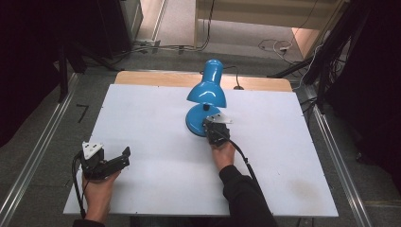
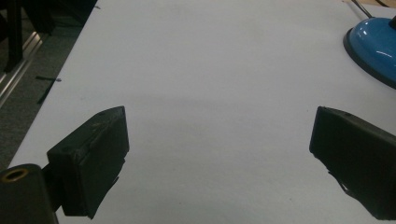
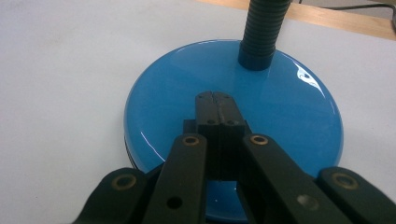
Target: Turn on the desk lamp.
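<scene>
Right claw (image 3: 217, 100) closed tight over blue lamp (image 1: 206, 90) base, likely pressing its switch; left claw (image 2: 219, 140) wide open, empty, idle on tabletop (image 1: 156, 156).

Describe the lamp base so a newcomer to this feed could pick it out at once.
Start at the white table and find the blue desk lamp past its middle. Beneath the lamp's drooping shade lies the lamp base, a glossy blue disc with a ribbed blue neck rising from its far side. The right gripper, jaws together, sits over its near half, unlike the bare board around it.
</scene>
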`<act>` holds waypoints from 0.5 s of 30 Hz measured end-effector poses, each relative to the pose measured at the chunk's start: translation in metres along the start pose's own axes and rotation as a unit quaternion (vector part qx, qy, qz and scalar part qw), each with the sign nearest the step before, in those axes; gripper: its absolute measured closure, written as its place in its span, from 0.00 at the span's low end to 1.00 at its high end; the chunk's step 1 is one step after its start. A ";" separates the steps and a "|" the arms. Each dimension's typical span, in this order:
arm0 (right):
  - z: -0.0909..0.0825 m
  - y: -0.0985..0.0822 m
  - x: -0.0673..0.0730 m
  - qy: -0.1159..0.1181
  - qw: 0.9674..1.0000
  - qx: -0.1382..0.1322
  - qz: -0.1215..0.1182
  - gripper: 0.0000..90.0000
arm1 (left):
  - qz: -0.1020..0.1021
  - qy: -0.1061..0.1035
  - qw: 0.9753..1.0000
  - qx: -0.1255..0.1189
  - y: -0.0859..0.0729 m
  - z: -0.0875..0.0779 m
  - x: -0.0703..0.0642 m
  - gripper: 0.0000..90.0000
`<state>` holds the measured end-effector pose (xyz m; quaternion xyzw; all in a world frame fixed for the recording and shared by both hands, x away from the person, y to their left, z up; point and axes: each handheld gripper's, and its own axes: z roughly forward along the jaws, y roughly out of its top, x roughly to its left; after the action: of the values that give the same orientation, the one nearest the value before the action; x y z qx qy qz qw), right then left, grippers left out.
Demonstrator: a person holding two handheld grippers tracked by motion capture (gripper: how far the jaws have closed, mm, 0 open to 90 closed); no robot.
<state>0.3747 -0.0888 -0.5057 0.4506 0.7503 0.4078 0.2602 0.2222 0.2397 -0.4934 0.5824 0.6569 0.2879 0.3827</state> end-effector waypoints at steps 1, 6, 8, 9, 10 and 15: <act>0.000 0.000 0.000 0.001 1.000 0.000 0.000 0.98 | 0.002 0.001 1.000 0.004 0.000 0.000 0.000 0.06; -0.001 -0.001 0.001 -0.006 1.000 -0.001 -0.001 0.98 | 0.006 0.002 1.000 -0.009 0.000 -0.006 0.000 0.06; -0.001 -0.001 0.001 -0.006 1.000 0.000 -0.002 0.98 | 0.003 0.002 1.000 -0.001 0.000 -0.003 0.000 0.06; -0.001 0.000 0.001 -0.004 1.000 0.001 0.002 0.98 | 0.003 0.002 1.000 -0.004 0.000 -0.004 -0.001 0.06; -0.002 -0.001 0.001 -0.004 1.000 0.002 0.004 0.98 | 0.005 0.002 1.000 -0.009 0.000 -0.006 -0.001 0.06; -0.002 -0.001 0.002 -0.008 1.000 0.000 -0.003 0.99 | 0.006 0.002 1.000 -0.007 0.000 -0.006 0.000 0.06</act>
<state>0.3714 -0.0883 -0.5056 0.4514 0.7497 0.4034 0.2673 0.2166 0.2396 -0.4903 0.5829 0.6523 0.2959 0.3836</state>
